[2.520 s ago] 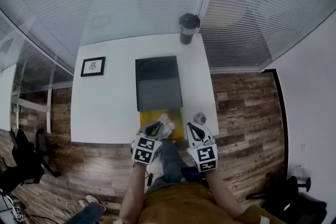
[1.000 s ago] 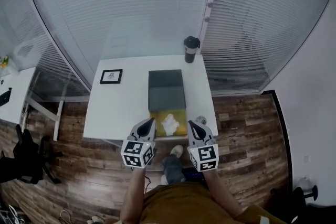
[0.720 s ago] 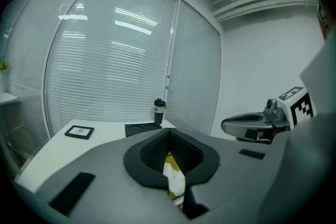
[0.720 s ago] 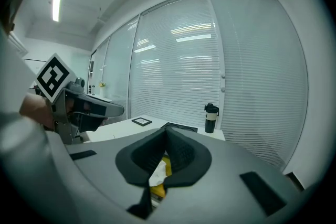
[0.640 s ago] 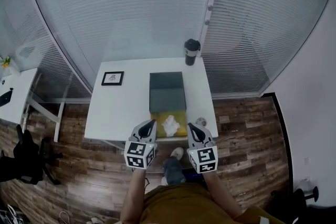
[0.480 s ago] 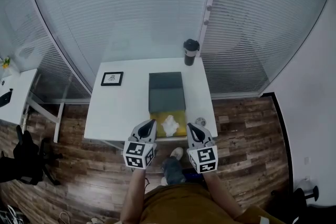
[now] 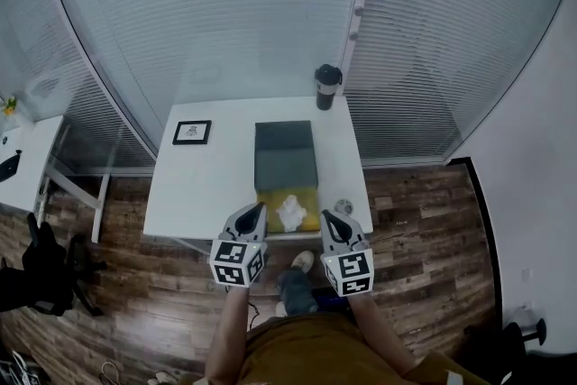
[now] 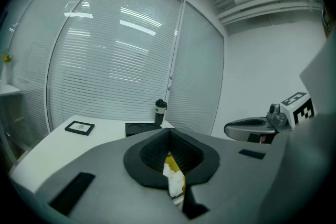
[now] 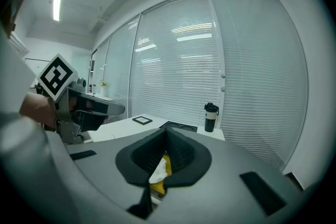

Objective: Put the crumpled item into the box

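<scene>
The white crumpled item (image 7: pixel 290 210) lies on the yellow near part (image 7: pixel 308 197) of the dark grey box (image 7: pixel 285 153), close to the table's front edge. My left gripper (image 7: pixel 259 208) hangs just short of that edge, left of the item, shut and empty. My right gripper (image 7: pixel 326 216) is level with it on the right, also shut and empty. In the left gripper view the item (image 8: pixel 172 178) and some yellow show below the closed tips (image 8: pixel 169 131). The right gripper view shows the item (image 9: pixel 156 173) the same way.
A black tumbler (image 7: pixel 326 87) stands at the white table's (image 7: pixel 207 185) far edge. A framed picture (image 7: pixel 191 132) lies at the back left. A small round object (image 7: pixel 343 206) sits right of the box. Blinds cover the glass walls behind; wood floor surrounds the table.
The left gripper, earlier at the crumpled item over the yellow part, has let go and drawn back. Both grippers now hang off the table's near edge; the head view has pulled away.
</scene>
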`<action>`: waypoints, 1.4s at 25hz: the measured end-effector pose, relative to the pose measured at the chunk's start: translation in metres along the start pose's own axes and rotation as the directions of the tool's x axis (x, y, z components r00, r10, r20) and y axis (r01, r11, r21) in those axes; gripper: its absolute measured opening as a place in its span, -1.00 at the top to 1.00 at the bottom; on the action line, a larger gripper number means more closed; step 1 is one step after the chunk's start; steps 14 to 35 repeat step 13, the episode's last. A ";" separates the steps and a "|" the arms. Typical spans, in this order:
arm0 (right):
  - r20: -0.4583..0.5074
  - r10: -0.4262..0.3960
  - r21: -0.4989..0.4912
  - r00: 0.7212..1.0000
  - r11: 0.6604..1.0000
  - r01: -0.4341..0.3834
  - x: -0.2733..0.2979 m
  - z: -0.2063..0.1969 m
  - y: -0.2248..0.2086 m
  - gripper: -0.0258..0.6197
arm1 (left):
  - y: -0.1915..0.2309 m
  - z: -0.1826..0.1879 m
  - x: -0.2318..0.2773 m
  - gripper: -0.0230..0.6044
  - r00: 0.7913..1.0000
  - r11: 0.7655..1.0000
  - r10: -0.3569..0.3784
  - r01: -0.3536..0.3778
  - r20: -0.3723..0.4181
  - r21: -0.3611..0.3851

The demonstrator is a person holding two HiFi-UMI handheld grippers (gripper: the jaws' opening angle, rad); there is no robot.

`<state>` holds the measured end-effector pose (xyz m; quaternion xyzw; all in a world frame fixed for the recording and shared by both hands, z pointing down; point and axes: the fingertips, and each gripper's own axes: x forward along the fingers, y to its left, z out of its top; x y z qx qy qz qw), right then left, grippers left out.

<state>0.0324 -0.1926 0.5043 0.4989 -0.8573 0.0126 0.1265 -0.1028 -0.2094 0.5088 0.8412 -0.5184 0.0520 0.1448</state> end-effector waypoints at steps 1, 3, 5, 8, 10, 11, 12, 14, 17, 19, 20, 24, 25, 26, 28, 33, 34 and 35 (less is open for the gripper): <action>0.000 0.000 -0.001 1.000 1.000 0.000 0.000 0.000 0.000 0.88 | 0.001 0.000 0.000 0.85 1.000 1.000 0.002 -0.002 0.000 -0.001; 0.000 0.002 -0.003 1.000 1.000 -0.002 0.001 0.000 -0.001 0.88 | 0.001 0.000 0.001 0.85 1.000 1.000 0.006 -0.006 -0.001 -0.001; -0.002 0.002 -0.002 1.000 1.000 -0.002 0.001 0.001 -0.001 0.88 | 0.001 0.000 0.002 0.85 1.000 1.000 0.006 -0.006 -0.003 -0.001; -0.002 0.006 0.001 1.000 1.000 -0.006 0.003 0.002 0.000 0.88 | 0.002 0.000 0.002 0.85 1.000 1.000 0.008 -0.008 -0.006 0.002; 0.003 0.012 0.007 1.000 1.000 -0.012 0.002 0.003 0.002 0.88 | 0.003 -0.001 0.001 0.85 1.000 1.000 0.013 -0.012 -0.007 0.005; 0.006 0.015 0.010 1.000 1.000 -0.015 0.002 0.003 0.003 0.88 | 0.004 -0.002 0.000 0.85 1.000 1.000 0.015 -0.015 -0.008 0.005; 0.009 0.019 0.012 1.000 1.000 -0.019 0.002 0.004 0.005 0.88 | 0.005 -0.002 0.000 0.85 1.000 1.000 0.016 -0.016 -0.008 0.004; 0.012 0.022 0.014 1.000 1.000 -0.022 0.002 0.004 0.006 0.88 | 0.006 -0.002 -0.001 0.85 1.000 1.000 0.018 -0.018 -0.007 0.002; 0.012 0.022 0.014 1.000 1.000 -0.022 0.002 0.004 0.006 0.88 | 0.006 -0.002 -0.001 0.85 1.000 1.000 0.018 -0.018 -0.007 0.002; 0.012 0.022 0.014 1.000 1.000 -0.022 0.002 0.004 0.006 0.88 | 0.006 -0.002 -0.001 0.85 1.000 1.000 0.018 -0.018 -0.007 0.002; 0.012 0.022 0.014 1.000 1.000 -0.022 0.002 0.004 0.006 0.88 | 0.006 -0.002 -0.001 0.85 1.000 1.000 0.018 -0.018 -0.007 0.002; 0.012 0.022 0.014 1.000 1.000 -0.022 0.002 0.004 0.006 0.88 | 0.006 -0.002 -0.001 0.85 1.000 1.000 0.018 -0.018 -0.007 0.002; 0.012 0.022 0.014 1.000 1.000 -0.022 0.002 0.004 0.006 0.88 | 0.006 -0.002 -0.001 0.85 1.000 1.000 0.018 -0.018 -0.007 0.002; 0.012 0.022 0.014 1.000 1.000 -0.022 0.002 0.004 0.006 0.88 | 0.006 -0.002 -0.001 0.85 1.000 1.000 0.018 -0.018 -0.007 0.002; 0.012 0.022 0.014 1.000 1.000 -0.022 0.002 0.004 0.006 0.88 | 0.006 -0.002 -0.001 0.85 1.000 1.000 0.018 -0.018 -0.007 0.002; 0.012 0.022 0.014 1.000 1.000 -0.022 0.002 0.004 0.006 0.88 | 0.006 -0.002 -0.001 0.85 1.000 1.000 0.018 -0.018 -0.007 0.002; 0.012 0.022 0.014 1.000 1.000 -0.022 0.002 0.004 0.006 0.88 | 0.006 -0.002 -0.001 0.85 1.000 1.000 0.018 -0.018 -0.007 0.002; 0.012 0.022 0.014 1.000 1.000 -0.022 0.002 0.004 0.006 0.88 | 0.006 -0.002 -0.001 0.85 1.000 1.000 0.018 -0.018 -0.007 0.002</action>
